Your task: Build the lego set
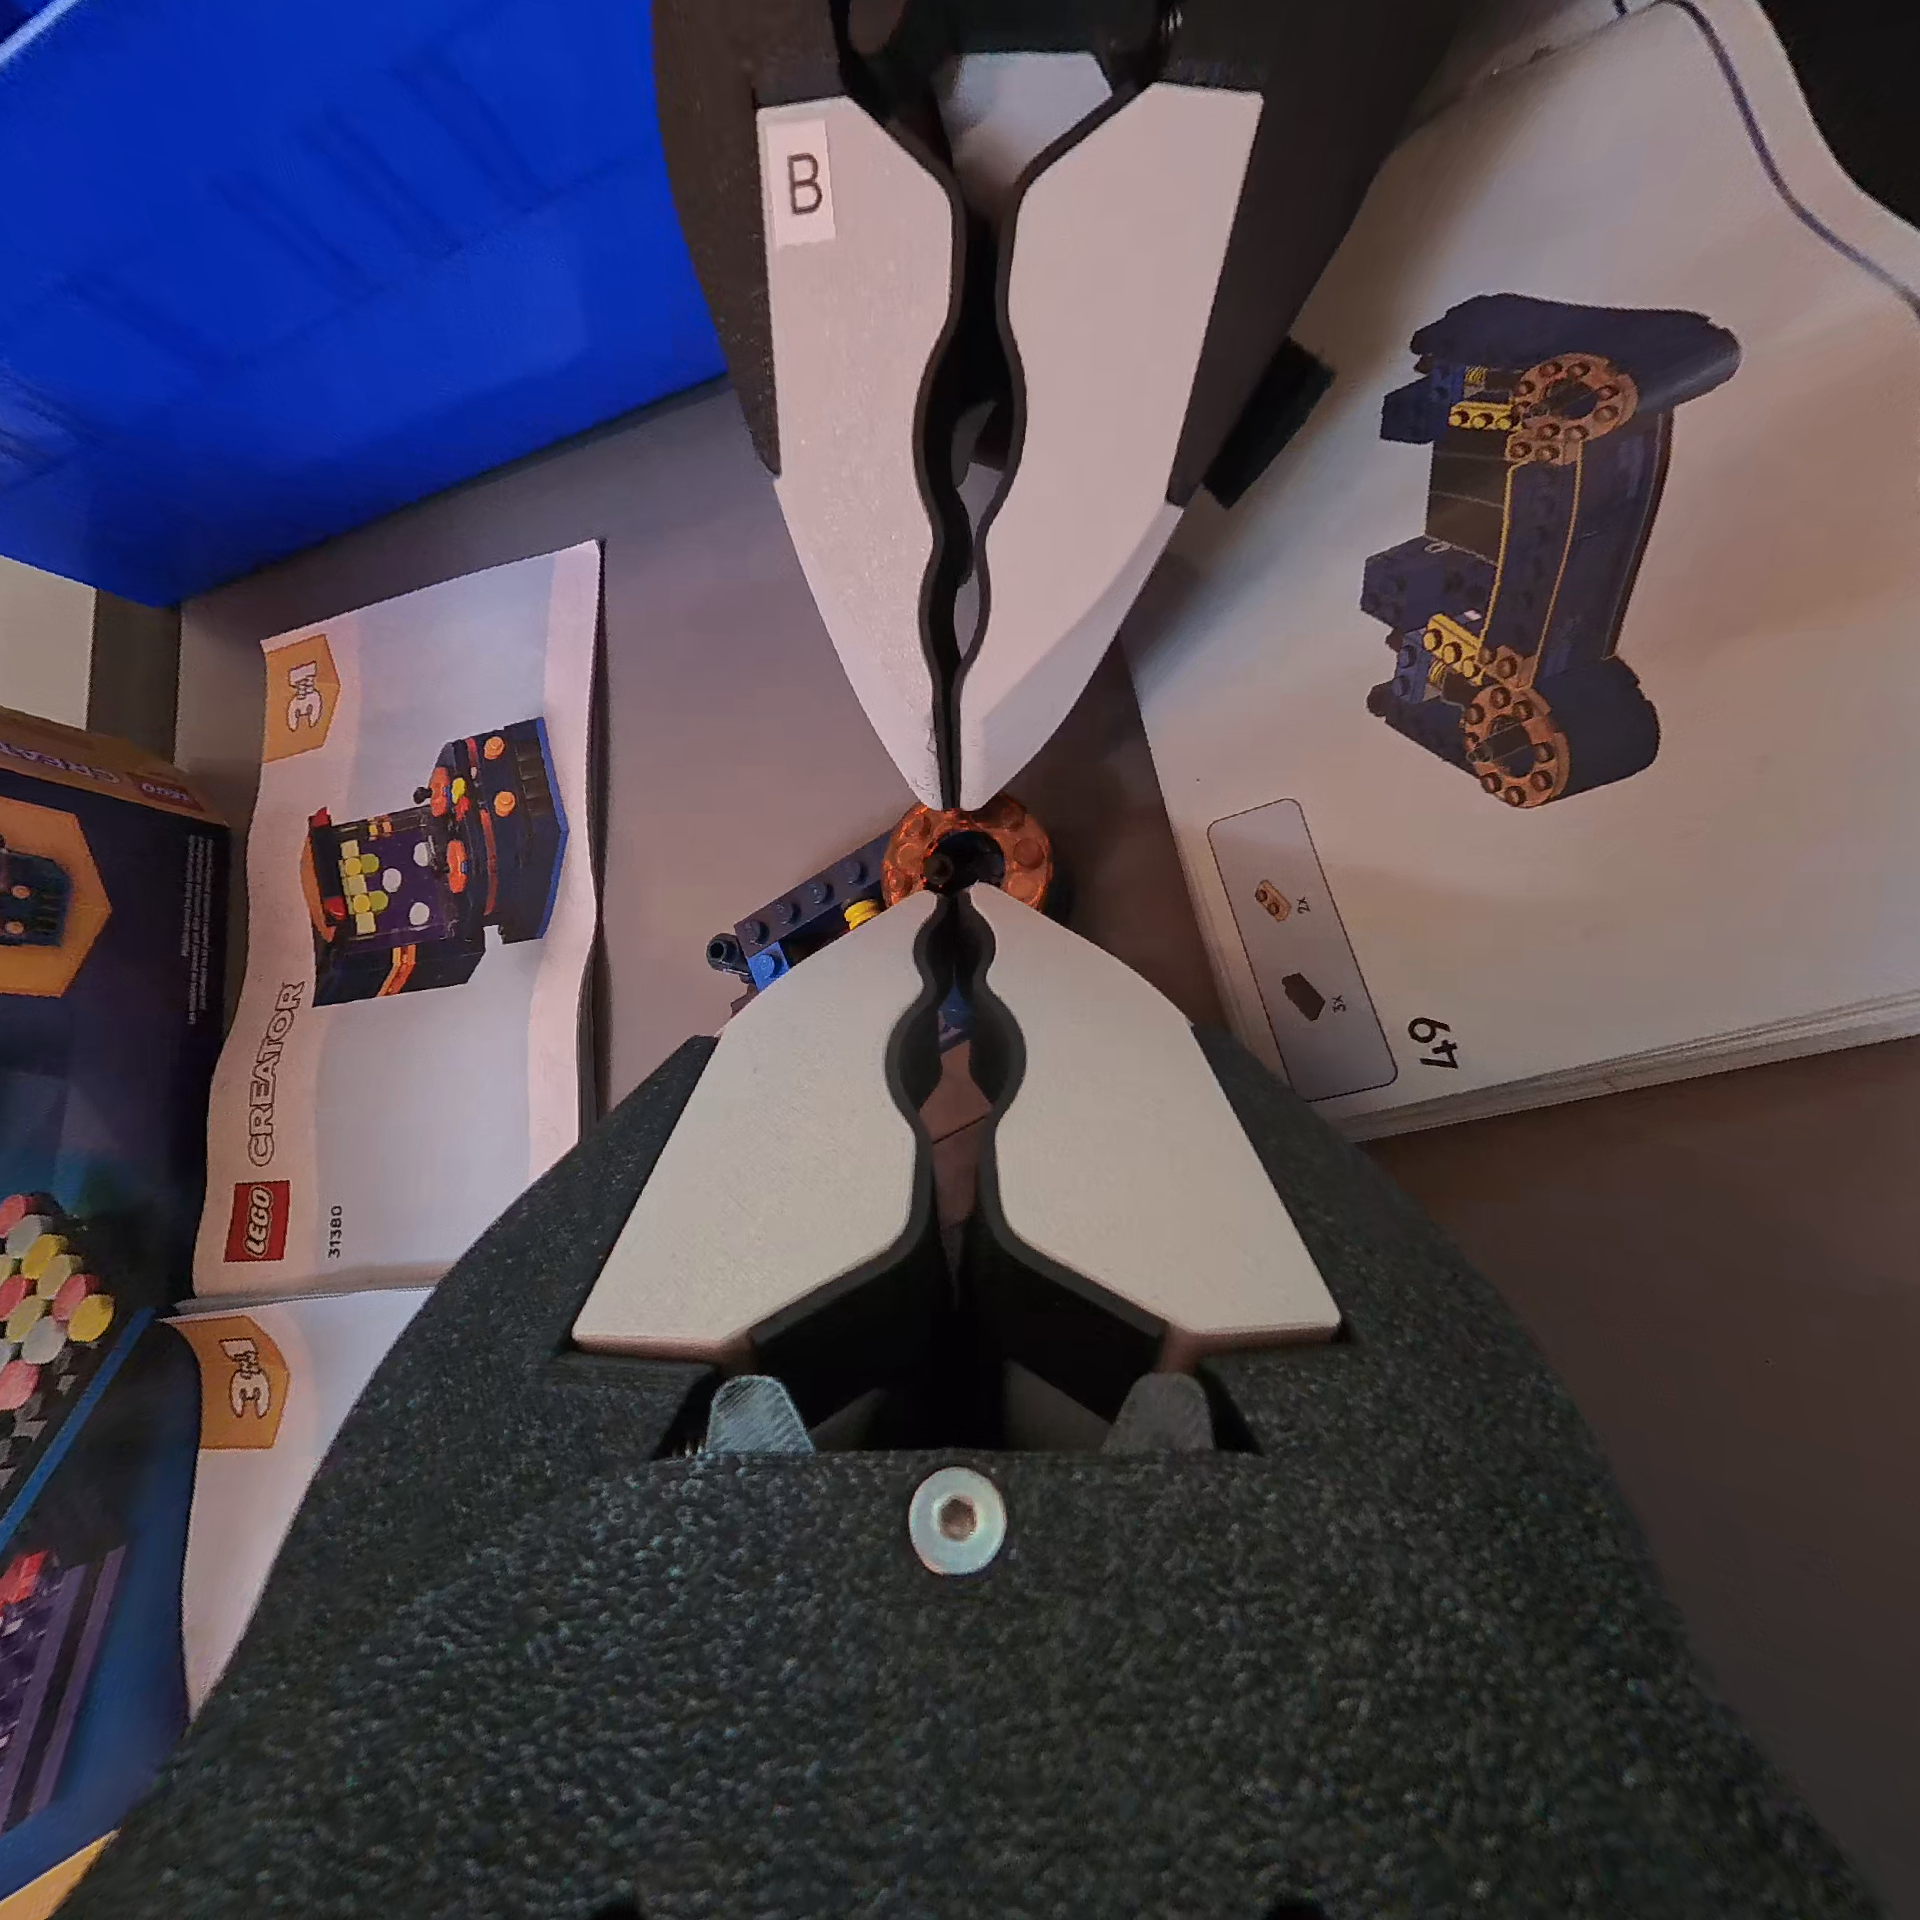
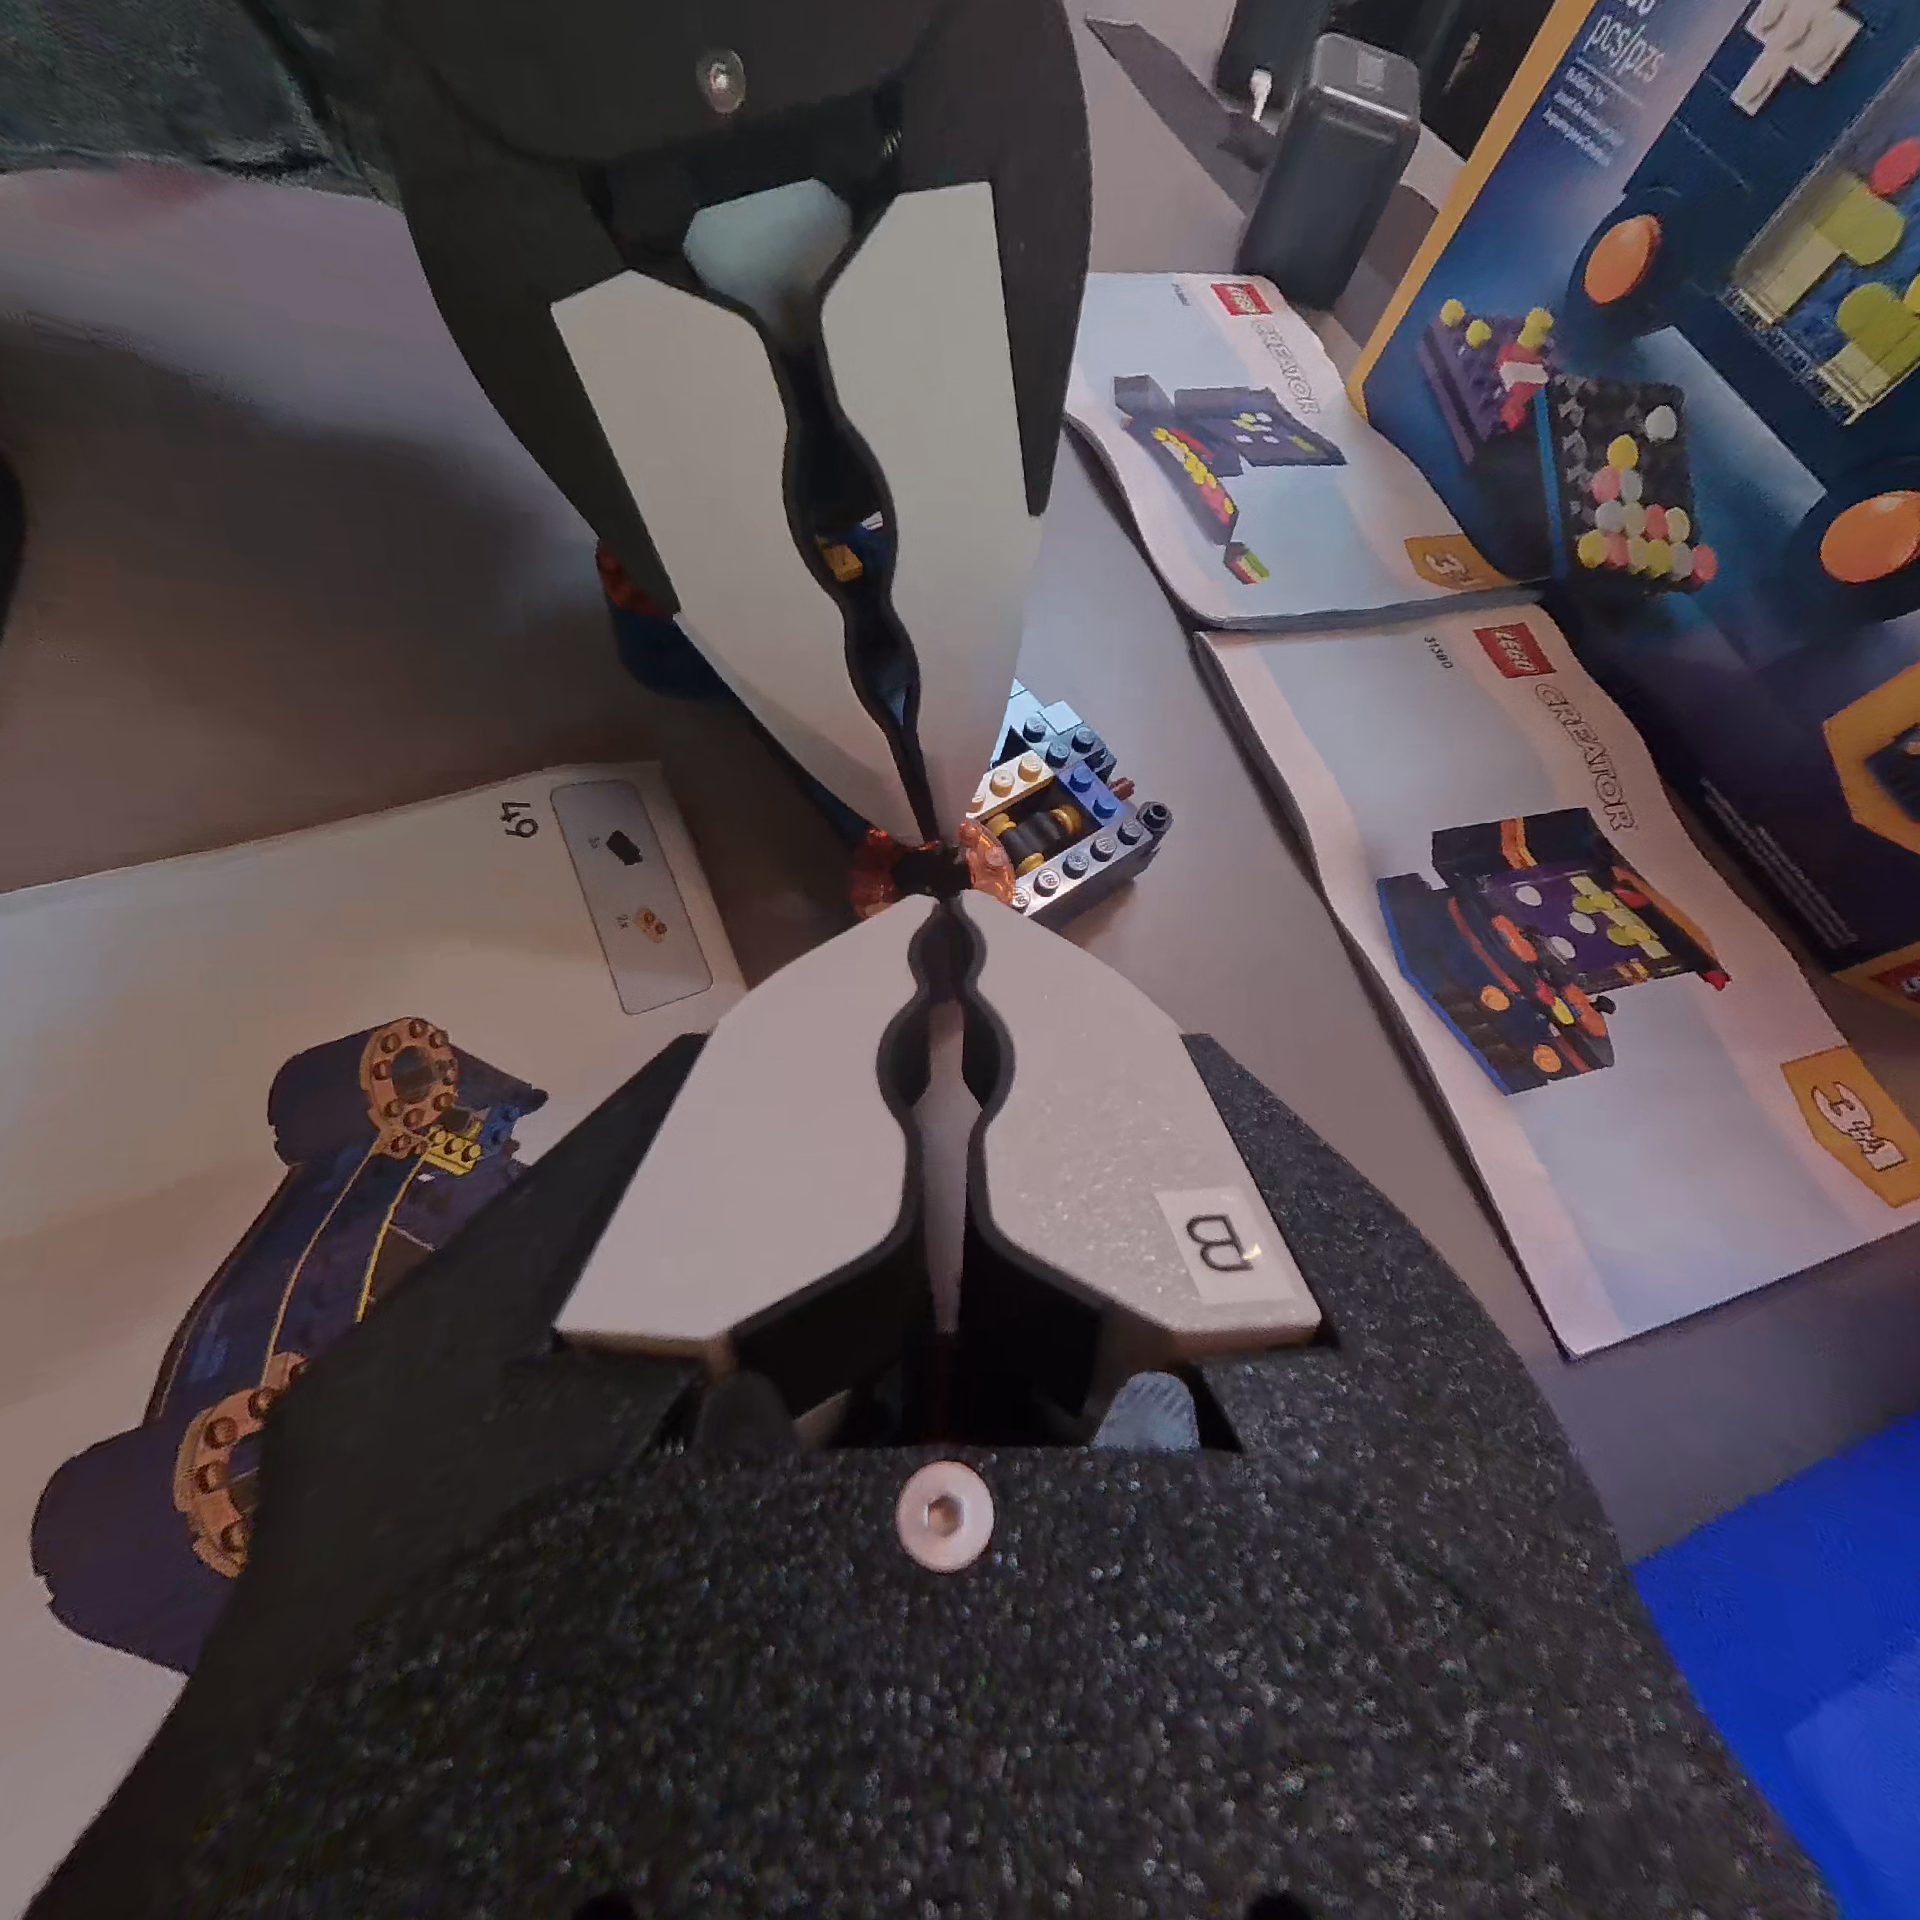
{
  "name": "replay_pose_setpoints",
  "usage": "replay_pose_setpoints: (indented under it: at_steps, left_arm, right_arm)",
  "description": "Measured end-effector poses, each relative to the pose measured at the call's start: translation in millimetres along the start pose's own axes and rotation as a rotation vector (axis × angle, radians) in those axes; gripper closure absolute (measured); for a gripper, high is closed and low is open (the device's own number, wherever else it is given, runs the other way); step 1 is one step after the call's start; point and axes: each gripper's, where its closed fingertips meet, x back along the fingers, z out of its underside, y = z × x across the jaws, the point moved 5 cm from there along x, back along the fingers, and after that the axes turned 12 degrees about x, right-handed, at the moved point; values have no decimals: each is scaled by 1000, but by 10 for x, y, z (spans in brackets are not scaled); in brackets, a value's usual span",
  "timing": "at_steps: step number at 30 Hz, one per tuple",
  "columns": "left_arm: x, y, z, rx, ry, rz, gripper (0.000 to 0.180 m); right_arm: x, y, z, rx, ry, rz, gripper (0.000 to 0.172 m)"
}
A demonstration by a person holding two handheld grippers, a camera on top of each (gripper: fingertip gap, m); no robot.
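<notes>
On a grey table [image 2: 1195,727] strewn with instruction booklets [image 2: 1538,935], beside a blue bin [image 1: 312,260], our left gripper [image 1: 948,902] and right gripper [image 2: 940,902] meet closed over the brick model [image 2: 1081,831]'s upward-facing orange ring [image 1: 966,854]; its long axis is unclear.

Both grippers' closed fingers [image 1: 914,935] meet tip-to-tip over an orange ring [image 1: 971,857].
</notes>
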Motion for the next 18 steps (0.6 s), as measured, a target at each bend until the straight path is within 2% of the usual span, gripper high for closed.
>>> replay_pose_setpoints:
  at_steps: [10, 18]
  left_arm:
    - [-2, 9, 6, 4, -12, 23, 180]
    - [-2, 10, 6, 25, -4, 32, 180]
  right_arm:
    - [-1, -20, -34, 16, -29, 29, 172]
    - [-42, 8, 2, 10, 21, 8, 171]
